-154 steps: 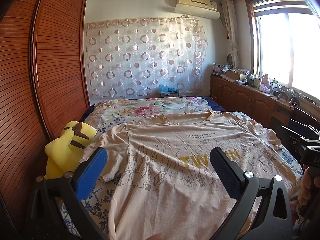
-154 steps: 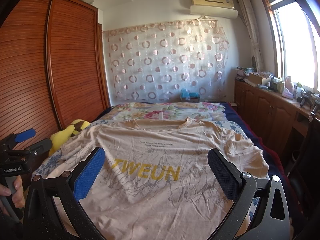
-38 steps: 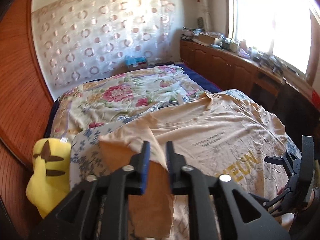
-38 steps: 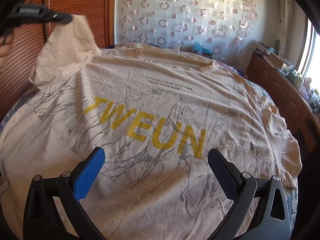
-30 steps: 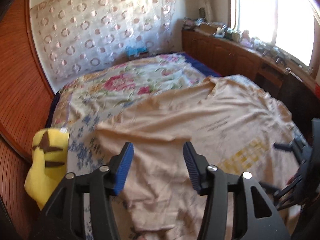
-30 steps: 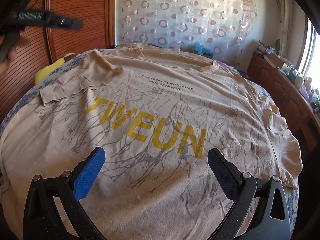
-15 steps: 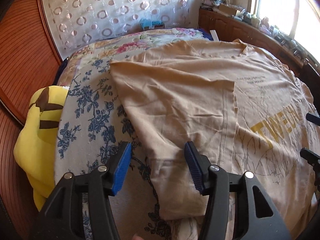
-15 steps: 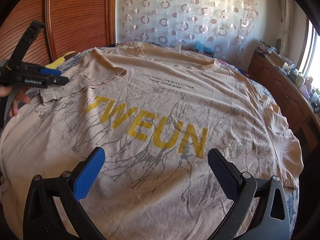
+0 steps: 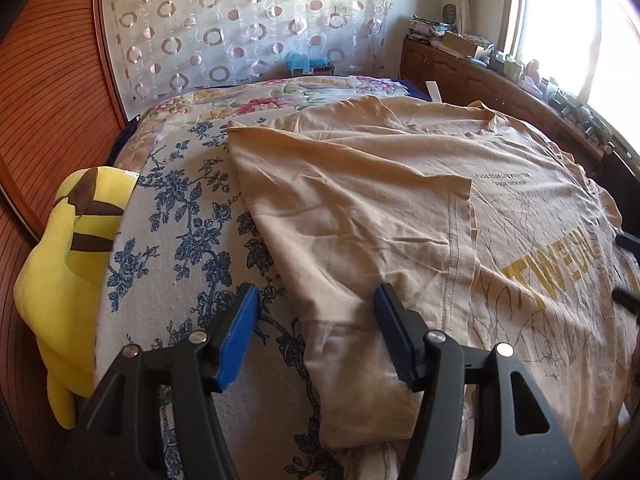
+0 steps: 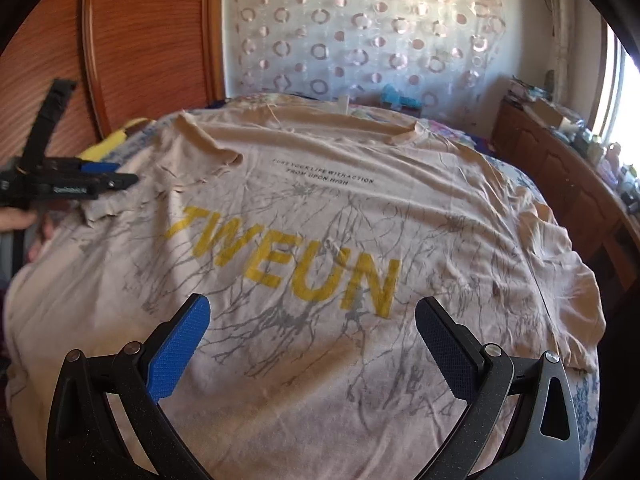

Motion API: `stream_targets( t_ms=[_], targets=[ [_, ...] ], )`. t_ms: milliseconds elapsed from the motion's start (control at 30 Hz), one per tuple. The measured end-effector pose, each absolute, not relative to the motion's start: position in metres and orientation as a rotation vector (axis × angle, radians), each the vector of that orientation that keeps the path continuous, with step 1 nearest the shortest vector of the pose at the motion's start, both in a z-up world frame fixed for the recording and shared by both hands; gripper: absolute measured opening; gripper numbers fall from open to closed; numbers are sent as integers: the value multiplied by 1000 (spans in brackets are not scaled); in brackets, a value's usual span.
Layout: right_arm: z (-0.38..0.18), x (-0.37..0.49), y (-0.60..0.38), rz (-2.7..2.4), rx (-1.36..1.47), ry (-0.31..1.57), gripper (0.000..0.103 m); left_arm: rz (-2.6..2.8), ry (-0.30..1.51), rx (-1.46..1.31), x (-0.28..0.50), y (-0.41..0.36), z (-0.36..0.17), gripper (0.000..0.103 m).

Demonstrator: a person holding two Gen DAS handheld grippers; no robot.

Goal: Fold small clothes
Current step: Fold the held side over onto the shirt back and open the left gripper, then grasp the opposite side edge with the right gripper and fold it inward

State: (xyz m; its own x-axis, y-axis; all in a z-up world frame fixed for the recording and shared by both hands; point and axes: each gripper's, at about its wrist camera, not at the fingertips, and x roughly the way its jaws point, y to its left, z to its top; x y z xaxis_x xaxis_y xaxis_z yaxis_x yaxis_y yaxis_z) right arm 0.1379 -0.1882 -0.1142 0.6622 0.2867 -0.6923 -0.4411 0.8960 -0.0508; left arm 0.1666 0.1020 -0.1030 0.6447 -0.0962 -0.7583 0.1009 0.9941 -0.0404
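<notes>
I see a big tan shirt (image 10: 320,248) lying flat on the bed (image 9: 180,216), with yellow letters across it. One sleeve (image 9: 360,208) is folded in over the shirt, and its stitched edge lies next to the small black words. My left gripper (image 9: 316,332) hangs just over the side edge of the shirt, near the folded sleeve. Its two blue fingers (image 9: 236,336) are apart and hold nothing; one is over the flower sheet and one is over the tan cloth. My right gripper (image 10: 312,344) hangs over the low part of the shirt, under the yellow letters. Its fingers (image 10: 176,348) are wide apart and hold nothing too. From the right camera I can see the left gripper at the far left, beside the folded sleeve. A yellow plush toy (image 9: 68,264) sits at the side of the bed by the brown wooden door (image 9: 44,92). A curtain (image 9: 248,20) with rings hangs behind the bed, and a long wooden cabinet (image 9: 480,76) stands under the bright window
</notes>
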Motion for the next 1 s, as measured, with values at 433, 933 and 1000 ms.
stream_targets(
  t_ms=[433, 933, 1000],
  targets=[
    [-88, 191, -364, 152, -154, 757, 86, -111, 863, 7, 166, 102, -103, 62],
    [-119, 211, -425, 165, -8, 896, 33, -72, 859, -8, 165, 107, -102, 69],
    [-118, 210, -422, 139, -54, 886, 22, -61, 831, -23, 160, 110, -97, 69]
  ],
)
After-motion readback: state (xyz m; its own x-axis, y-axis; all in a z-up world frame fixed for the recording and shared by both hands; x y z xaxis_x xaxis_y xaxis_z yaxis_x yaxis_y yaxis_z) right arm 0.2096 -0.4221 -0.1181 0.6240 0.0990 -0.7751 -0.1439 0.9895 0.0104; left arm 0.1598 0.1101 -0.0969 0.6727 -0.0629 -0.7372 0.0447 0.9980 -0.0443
